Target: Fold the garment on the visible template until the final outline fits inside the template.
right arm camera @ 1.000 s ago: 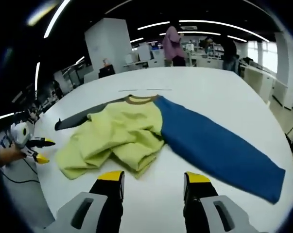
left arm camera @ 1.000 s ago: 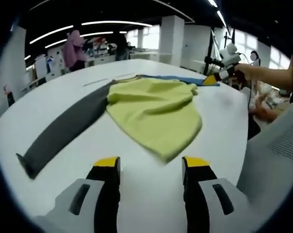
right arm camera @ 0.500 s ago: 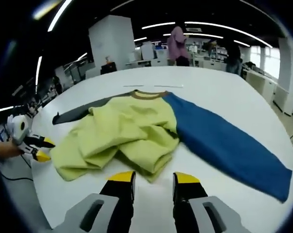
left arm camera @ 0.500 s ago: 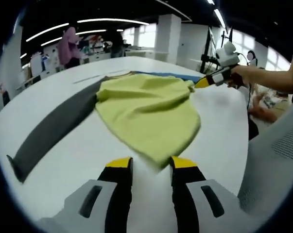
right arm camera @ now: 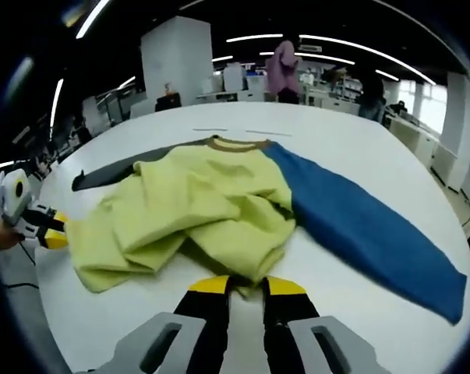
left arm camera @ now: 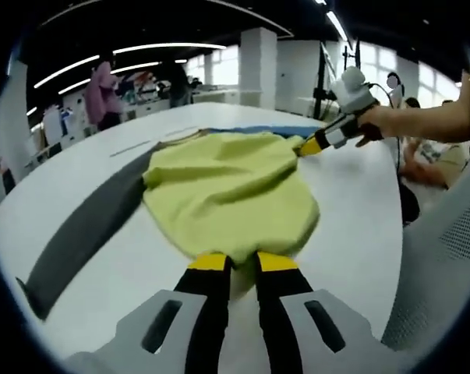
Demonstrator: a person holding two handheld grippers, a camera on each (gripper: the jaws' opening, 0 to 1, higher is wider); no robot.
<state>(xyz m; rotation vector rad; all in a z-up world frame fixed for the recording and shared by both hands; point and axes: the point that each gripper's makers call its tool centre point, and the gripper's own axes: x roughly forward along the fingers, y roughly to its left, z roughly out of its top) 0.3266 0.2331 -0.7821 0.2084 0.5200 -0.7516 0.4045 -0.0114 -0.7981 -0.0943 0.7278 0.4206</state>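
As both tools have advanced over the last second, each pair of jaws has narrowed from widely spread to nearly closed on the hem of the garment [right arm camera: 211, 210]. The left gripper [left arm camera: 243, 261] pinches the near edge of the yellow-green body [left arm camera: 227, 199]; the right gripper [right arm camera: 246, 286] pinches a bunched fold of the same panel, although cloth between its tips is only partly visible. Judged from this, the grasp phase is complete and a lift-and-fold stroke should follow.

The garment lies crumpled on the white table [right arm camera: 359, 140], its brown collar [right arm camera: 236, 142] at the far side from the right gripper. From the collar, the blue sleeve [right arm camera: 367, 230] runs out to the right and the grey sleeve [left arm camera: 83, 230] to the left, both flat and unfolded. Two thin marks [right arm camera: 227, 131] lie on the table just beyond the collar; whether they belong to the template cannot be told.

Obstacles: the rumpled layers of the body may drag unevenly. Beyond the table stand desks and people [right arm camera: 285, 70], well apart from the garment.
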